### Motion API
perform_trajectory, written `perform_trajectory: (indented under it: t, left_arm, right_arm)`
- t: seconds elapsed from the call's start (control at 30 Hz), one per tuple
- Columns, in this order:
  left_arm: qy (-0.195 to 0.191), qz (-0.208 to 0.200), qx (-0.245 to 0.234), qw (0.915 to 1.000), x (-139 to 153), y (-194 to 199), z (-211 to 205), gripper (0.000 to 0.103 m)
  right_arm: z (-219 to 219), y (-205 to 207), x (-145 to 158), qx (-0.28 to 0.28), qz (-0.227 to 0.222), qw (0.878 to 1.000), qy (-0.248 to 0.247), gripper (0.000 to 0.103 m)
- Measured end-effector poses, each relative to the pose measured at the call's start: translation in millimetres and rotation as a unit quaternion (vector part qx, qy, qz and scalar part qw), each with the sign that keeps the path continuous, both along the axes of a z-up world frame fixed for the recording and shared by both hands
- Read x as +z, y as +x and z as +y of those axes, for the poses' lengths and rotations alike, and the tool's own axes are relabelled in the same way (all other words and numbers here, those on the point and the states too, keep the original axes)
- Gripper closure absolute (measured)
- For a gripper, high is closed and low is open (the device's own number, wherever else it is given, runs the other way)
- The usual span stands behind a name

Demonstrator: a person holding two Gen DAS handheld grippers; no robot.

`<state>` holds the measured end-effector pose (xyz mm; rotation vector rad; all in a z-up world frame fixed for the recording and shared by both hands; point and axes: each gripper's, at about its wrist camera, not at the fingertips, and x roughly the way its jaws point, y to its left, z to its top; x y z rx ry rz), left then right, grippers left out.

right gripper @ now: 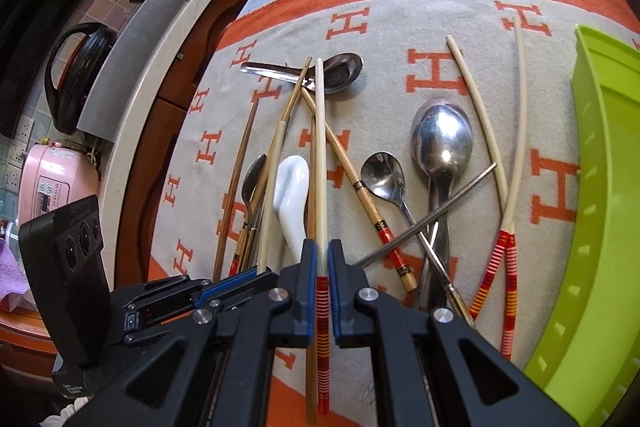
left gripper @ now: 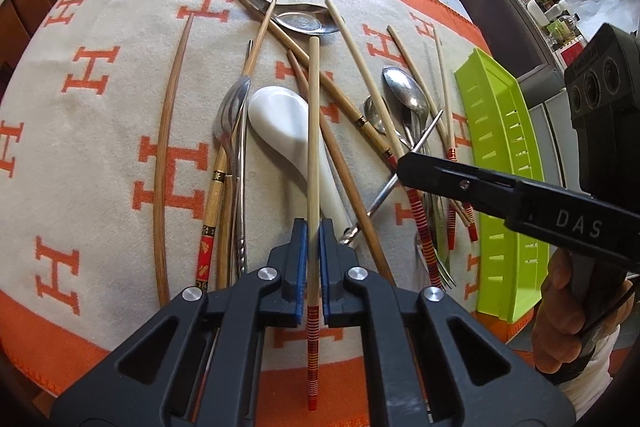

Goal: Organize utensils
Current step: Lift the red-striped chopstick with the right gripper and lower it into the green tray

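Left claw (left gripper: 314, 259) and right claw (right gripper: 321, 267) hover level over the orange-and-cream H-patterned blanket (left gripper: 100, 131), with the lime-green slotted plastic tray (right gripper: 600, 187) at its right. The left clenches a pale red-banded bamboo chopstick (left gripper: 313, 131), which runs along the fingers with its tip pointing away and crosses the white ceramic spoon (left gripper: 280, 119). The right grips a matching striped chopstick (right gripper: 319, 147) likewise.

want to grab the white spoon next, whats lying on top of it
A pale chopstick crosses over the white ceramic spoon, held in the left tongs. A brown chopstick appears to cross its handle. The handle's end is hidden behind the tongs.
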<state>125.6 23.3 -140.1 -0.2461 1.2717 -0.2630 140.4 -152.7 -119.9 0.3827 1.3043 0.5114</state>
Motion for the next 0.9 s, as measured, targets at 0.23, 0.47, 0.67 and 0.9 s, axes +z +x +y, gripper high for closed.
perform_trajectory:
  t: [0.23, 0.47, 0.67, 0.9]
  left_arm:
    - [-0.006, -0.021, -0.012, 0.9997, 39, -6, -16, 0.099]
    - [-0.015, -0.044, -0.058, 0.9972, 80, 0, -83, 0.099]
    - [-0.030, -0.035, -0.079, 0.9958, 92, 17, -148, 0.099]
    - [-0.012, -0.037, -0.102, 0.9940, 84, 23, -213, 0.099]
  right_arm:
    - [-39, -30, 17, -0.057, -0.007, 0.998, 0.038, 0.098]
    - [-90, -65, 57, -0.138, -0.055, 0.989, -0.015, 0.098]
    - [-128, -82, 78, -0.192, -0.093, 0.973, -0.092, 0.098]
    - [-153, -84, 57, -0.219, -0.069, 0.967, -0.113, 0.097]
